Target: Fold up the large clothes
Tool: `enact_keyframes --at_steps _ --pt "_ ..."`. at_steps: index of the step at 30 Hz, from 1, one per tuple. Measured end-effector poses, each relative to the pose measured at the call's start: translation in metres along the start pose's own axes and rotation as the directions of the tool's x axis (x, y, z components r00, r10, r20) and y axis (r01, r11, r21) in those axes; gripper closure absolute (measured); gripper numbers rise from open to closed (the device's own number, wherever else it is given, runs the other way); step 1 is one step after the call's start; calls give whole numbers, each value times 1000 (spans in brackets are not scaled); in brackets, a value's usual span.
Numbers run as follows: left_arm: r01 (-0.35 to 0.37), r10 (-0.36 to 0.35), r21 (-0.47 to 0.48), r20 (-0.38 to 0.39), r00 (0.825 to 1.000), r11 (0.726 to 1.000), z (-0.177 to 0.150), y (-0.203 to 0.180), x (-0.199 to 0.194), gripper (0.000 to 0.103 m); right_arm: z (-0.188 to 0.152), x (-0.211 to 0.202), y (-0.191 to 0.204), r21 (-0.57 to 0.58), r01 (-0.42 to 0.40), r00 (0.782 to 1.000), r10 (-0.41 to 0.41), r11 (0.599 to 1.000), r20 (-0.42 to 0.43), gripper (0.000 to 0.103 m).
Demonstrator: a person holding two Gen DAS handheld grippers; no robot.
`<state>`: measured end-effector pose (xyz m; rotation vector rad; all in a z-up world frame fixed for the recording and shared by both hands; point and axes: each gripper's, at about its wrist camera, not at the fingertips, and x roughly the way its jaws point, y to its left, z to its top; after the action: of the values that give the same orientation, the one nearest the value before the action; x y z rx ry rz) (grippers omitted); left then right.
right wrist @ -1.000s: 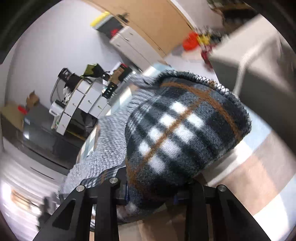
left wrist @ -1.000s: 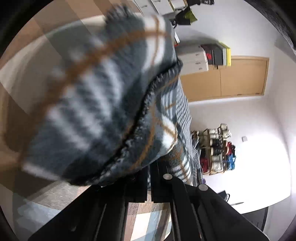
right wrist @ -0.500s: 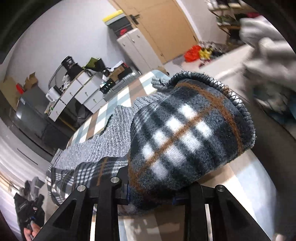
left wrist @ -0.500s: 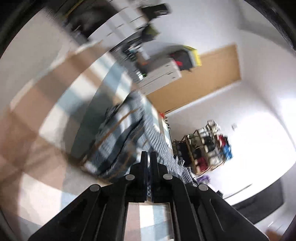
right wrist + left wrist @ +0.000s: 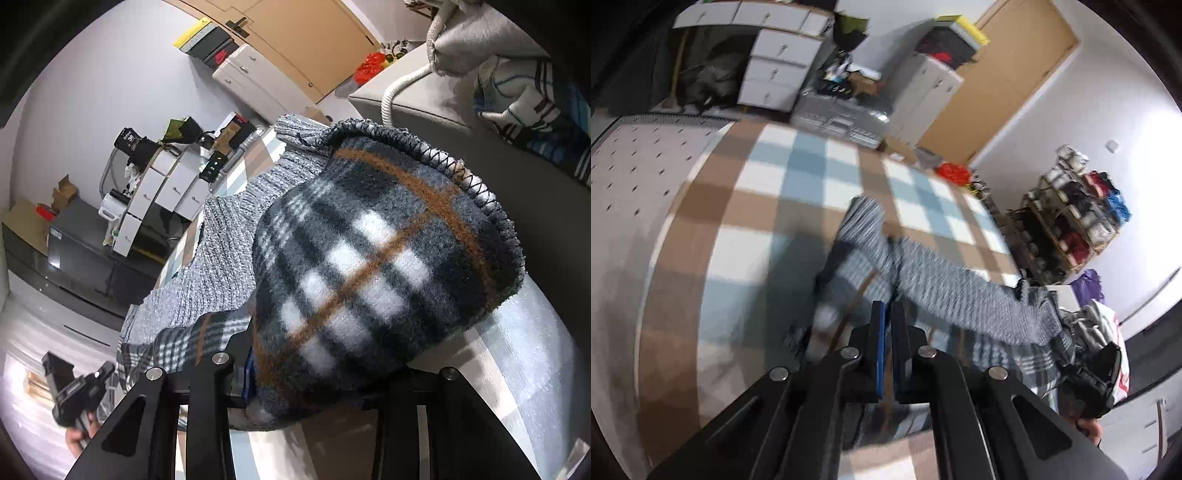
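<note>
The garment is grey knit [image 5: 960, 295] on one side and dark plaid fleece [image 5: 369, 266] with white and brown lines on the other. It lies stretched across the checked brown, blue and white cover [image 5: 798, 173]. My left gripper [image 5: 887, 306] hovers above the garment's near edge, shut and empty. A thick fold of the plaid fleece bulges up between the fingers of my right gripper [image 5: 314, 384] and hides its tips. Its jaws are opening with the fold still filling the gap. Each wrist view shows the other gripper [image 5: 1089, 376] [image 5: 74, 384] in a hand.
White drawer units [image 5: 775, 70] and a wooden door [image 5: 1004, 85] stand beyond the cover. A shoe rack [image 5: 1075, 221] is at the far wall. A grey cushion with a rope [image 5: 413, 85] and a heap of striped clothes [image 5: 532, 107] lie close on the right.
My left gripper let go of the plaid fold, rose and rolled; it is now shut above the garment lying on the cover. My right gripper's fingers stand slightly wider around their fold.
</note>
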<state>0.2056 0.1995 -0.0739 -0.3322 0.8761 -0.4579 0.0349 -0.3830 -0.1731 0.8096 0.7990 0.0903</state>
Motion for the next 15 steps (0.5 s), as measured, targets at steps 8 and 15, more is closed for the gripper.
enact_keyframes --at_steps 8,15 --pt "43 -48 -27 -212 976 999 4 5 33 89 6 11 -11 46 -44 998 46 998 -50 47" --pt "172 -207 -143 -285 936 975 8 12 45 40 7 12 -12 42 -53 997 55 998 -59 43"
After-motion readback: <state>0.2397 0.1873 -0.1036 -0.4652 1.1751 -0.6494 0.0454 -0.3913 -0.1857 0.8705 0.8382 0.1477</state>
